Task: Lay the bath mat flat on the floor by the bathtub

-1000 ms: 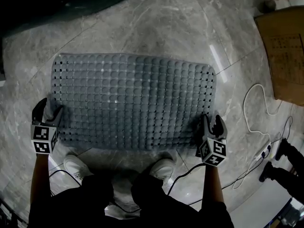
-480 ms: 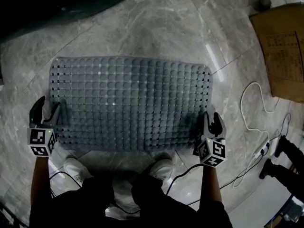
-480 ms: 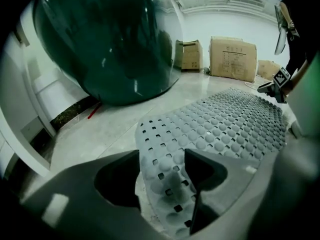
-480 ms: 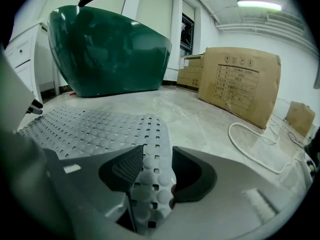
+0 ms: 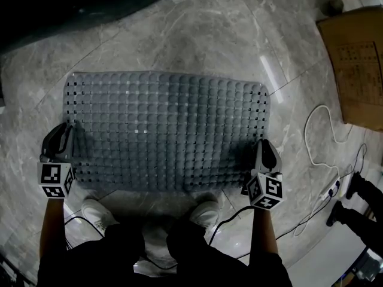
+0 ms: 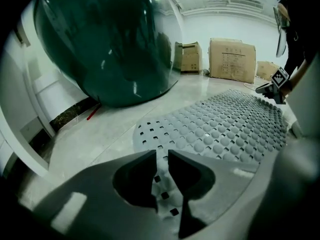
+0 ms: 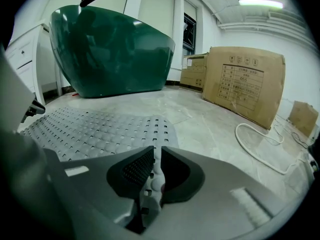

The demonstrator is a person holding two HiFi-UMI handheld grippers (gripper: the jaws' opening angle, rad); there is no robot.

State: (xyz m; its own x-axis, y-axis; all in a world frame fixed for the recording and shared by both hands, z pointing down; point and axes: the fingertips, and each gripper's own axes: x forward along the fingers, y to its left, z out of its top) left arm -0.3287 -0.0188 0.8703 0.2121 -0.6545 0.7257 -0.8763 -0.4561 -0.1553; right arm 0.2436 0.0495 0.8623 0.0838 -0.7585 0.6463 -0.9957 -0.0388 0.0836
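**Jaws narrow over a mat already laid**

At the lower left of the head view, our left gripper [image 6: 161, 153] has drawn its jaws in to a slim gap at the mat's left edge. They pinch nothing, and the perforated edge only shows through beneath. Across the middle, the bath mat [image 5: 167, 130] lies flat on the floor [image 5: 197, 28], unmoved, below the dark bathtub [image 5: 72, 5] at the upper left. At the lower right, our right gripper [image 7: 157, 149] has just been closing too. Its jaws are nearly together over the right edge and empty. We judge the mat released and placed.
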